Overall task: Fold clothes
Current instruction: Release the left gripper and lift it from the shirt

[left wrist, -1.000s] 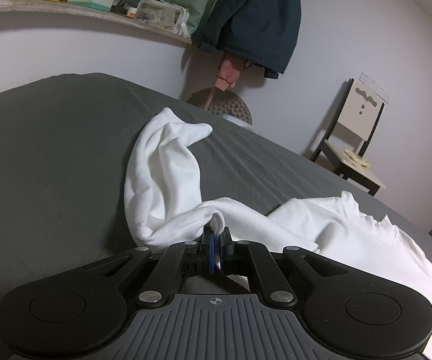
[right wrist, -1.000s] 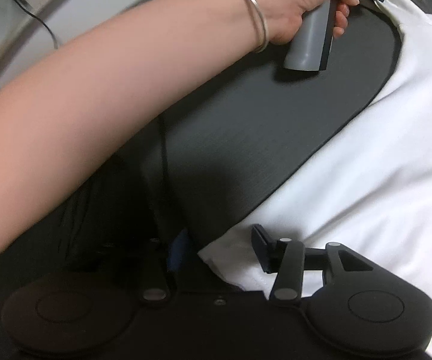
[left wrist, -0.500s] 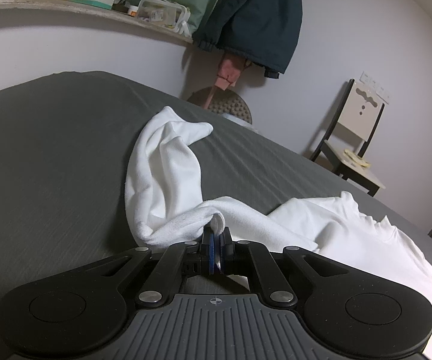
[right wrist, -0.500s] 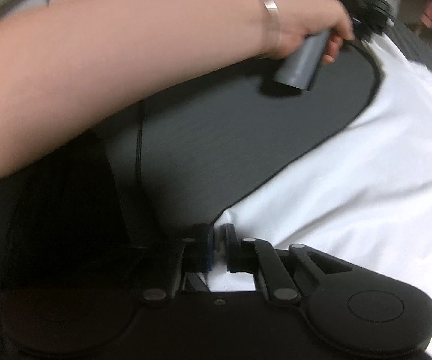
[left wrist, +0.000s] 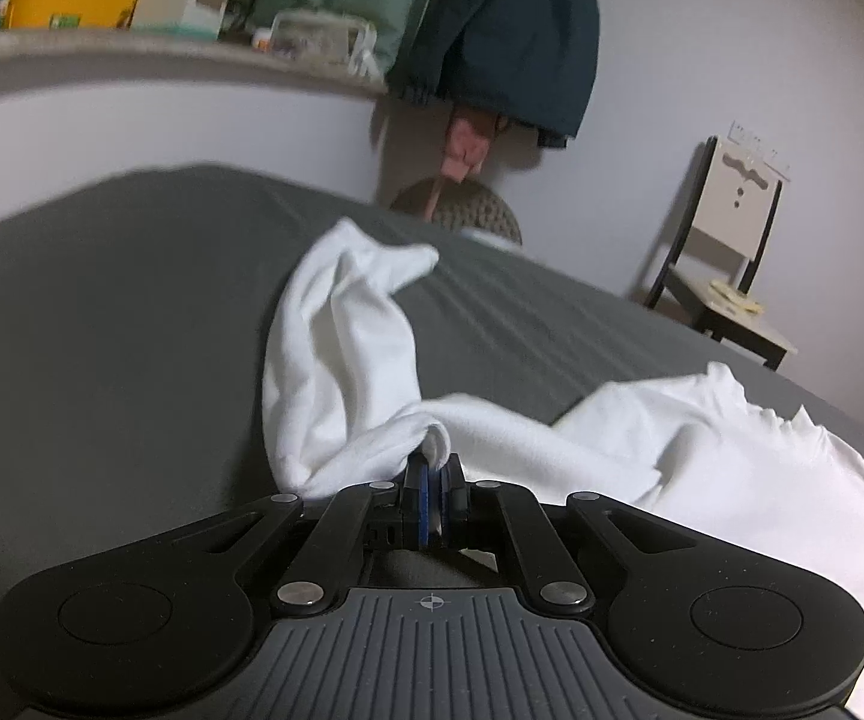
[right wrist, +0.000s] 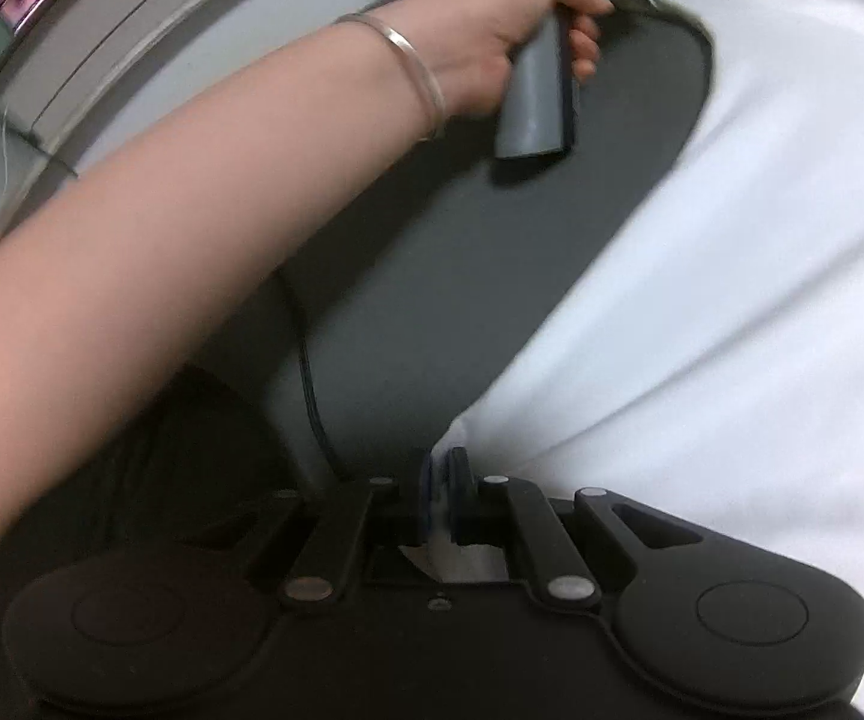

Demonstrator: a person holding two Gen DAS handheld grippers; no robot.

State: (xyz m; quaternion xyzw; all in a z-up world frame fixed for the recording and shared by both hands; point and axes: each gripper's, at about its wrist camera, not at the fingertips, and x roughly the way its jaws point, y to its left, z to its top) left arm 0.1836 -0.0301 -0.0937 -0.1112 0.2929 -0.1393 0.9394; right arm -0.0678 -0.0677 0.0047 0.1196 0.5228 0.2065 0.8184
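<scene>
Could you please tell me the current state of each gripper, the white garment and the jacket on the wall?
left gripper: shut on the white garment.
right gripper: shut on the white garment's edge.
white garment: unfolded, crumpled, lying on the grey bed, pinched at two places.
dark jacket: hanging on the wall.
chair: upright, beside the bed.

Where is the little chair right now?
In the left wrist view, the chair stands at the far right against the wall, beyond the grey bed and behind the white garment.
</scene>
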